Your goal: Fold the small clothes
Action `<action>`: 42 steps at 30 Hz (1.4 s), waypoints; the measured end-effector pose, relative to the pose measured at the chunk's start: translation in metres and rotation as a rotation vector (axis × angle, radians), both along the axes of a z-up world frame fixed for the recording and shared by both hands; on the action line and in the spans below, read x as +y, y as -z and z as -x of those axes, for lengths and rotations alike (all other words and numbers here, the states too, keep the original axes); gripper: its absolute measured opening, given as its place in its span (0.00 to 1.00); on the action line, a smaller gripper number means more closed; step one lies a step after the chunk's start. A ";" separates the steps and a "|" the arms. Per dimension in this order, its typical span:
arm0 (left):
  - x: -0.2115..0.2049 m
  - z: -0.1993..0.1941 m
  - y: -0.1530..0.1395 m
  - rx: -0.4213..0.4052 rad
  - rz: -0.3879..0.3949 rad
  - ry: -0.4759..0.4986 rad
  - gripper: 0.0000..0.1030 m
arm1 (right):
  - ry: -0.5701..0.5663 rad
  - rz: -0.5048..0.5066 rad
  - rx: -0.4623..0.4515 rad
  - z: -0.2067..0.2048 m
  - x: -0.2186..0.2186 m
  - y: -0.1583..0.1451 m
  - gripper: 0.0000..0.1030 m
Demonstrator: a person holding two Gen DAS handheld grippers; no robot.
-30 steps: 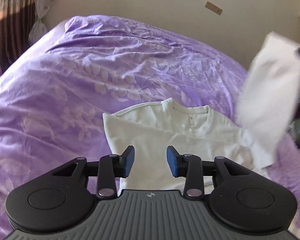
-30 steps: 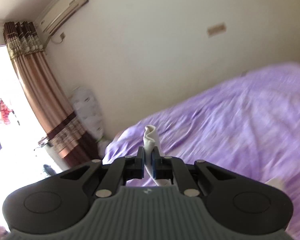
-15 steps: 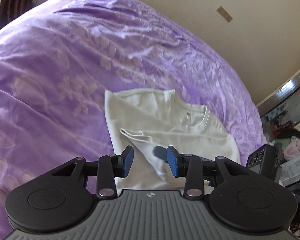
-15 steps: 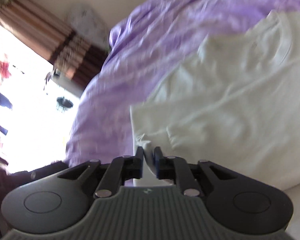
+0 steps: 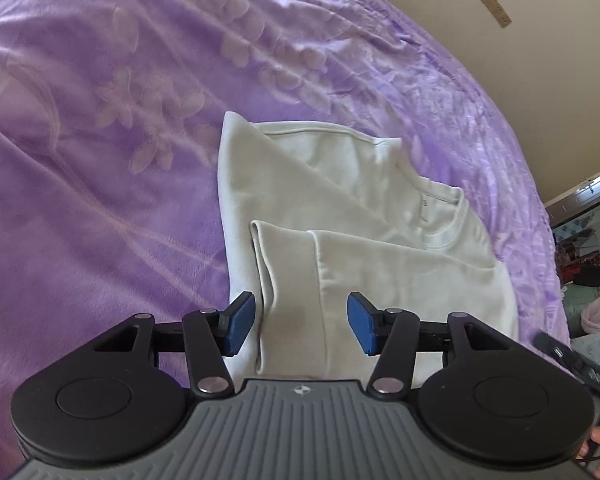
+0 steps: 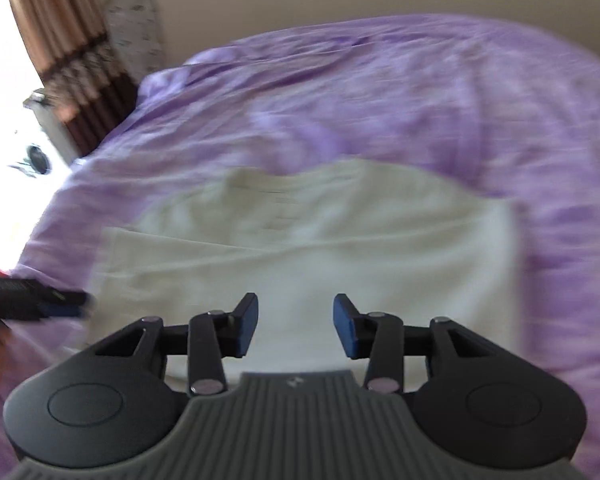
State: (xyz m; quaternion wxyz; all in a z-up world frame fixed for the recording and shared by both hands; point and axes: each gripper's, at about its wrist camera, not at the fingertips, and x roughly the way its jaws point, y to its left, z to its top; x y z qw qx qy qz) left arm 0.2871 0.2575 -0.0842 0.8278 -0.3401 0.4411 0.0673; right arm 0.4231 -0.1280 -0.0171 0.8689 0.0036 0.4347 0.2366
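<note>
The white shirt (image 5: 352,216) lies on the purple blanket (image 5: 120,120) (sleeves folded in). Both the left gripper (image 5: 298,322) and the right gripper (image 6: 296,326) have just been opening, jaws spread, pinching nothing.

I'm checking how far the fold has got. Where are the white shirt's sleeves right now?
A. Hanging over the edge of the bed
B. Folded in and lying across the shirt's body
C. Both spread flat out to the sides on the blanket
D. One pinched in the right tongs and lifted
B: the left wrist view shows the sleeves folded in over the white shirt, while the right tongs stand open and empty.
</note>
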 end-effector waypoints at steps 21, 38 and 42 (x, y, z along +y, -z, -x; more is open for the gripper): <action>-0.027 -0.025 0.012 0.093 -0.306 0.056 0.08 | -0.108 0.510 -0.164 0.010 -0.077 0.058 0.00; -0.030 -0.019 -0.005 0.091 -0.346 0.082 0.14 | -0.006 0.446 -0.046 0.008 -0.132 0.047 0.05; -0.028 -0.020 -0.023 0.024 -0.334 0.081 0.14 | 0.010 0.358 -0.065 -0.001 -0.128 0.028 0.06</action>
